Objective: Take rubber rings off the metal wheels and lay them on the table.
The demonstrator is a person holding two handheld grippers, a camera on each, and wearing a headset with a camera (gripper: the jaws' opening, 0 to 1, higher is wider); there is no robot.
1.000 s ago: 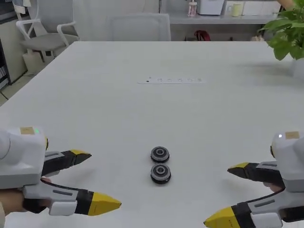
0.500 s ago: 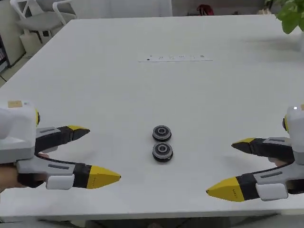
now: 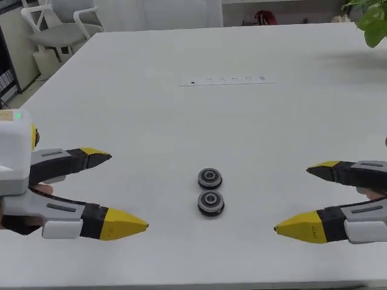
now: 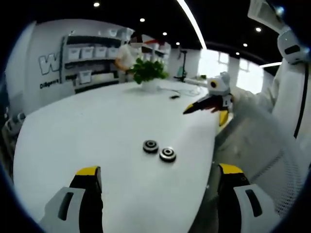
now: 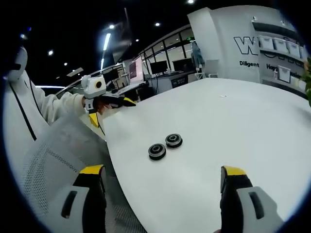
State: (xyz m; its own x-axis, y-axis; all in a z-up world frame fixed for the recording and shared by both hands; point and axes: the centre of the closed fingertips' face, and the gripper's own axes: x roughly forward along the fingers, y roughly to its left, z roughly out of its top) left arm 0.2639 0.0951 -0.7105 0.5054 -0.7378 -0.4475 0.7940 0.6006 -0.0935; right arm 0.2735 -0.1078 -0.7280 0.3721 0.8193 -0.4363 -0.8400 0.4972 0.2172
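We find left hand-held gripper (image 3: 129, 191) and right hand-held gripper (image 3: 291, 199) wide open, empty. We advise pinning the near wheel (image 3: 210, 202) while peeling its ring (image 3: 200, 205).

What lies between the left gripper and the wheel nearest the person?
Nothing; the head view shows bare table from the left gripper to that wheel.

Two metal wheels are counted on the one bench (image 3: 151, 90), at lower centre of the frame: the upper wheel (image 3: 210, 179) and the lower wheel (image 3: 211, 203). Two grippers are seen, the left gripper (image 3: 127, 191) at lower left and the right gripper (image 3: 292, 199) at lower right, each with two yellow-tipped fingers (image 3: 121, 223). One white strip (image 3: 227, 80) is counted at upper centre, and one plant (image 3: 372, 18) at upper right.
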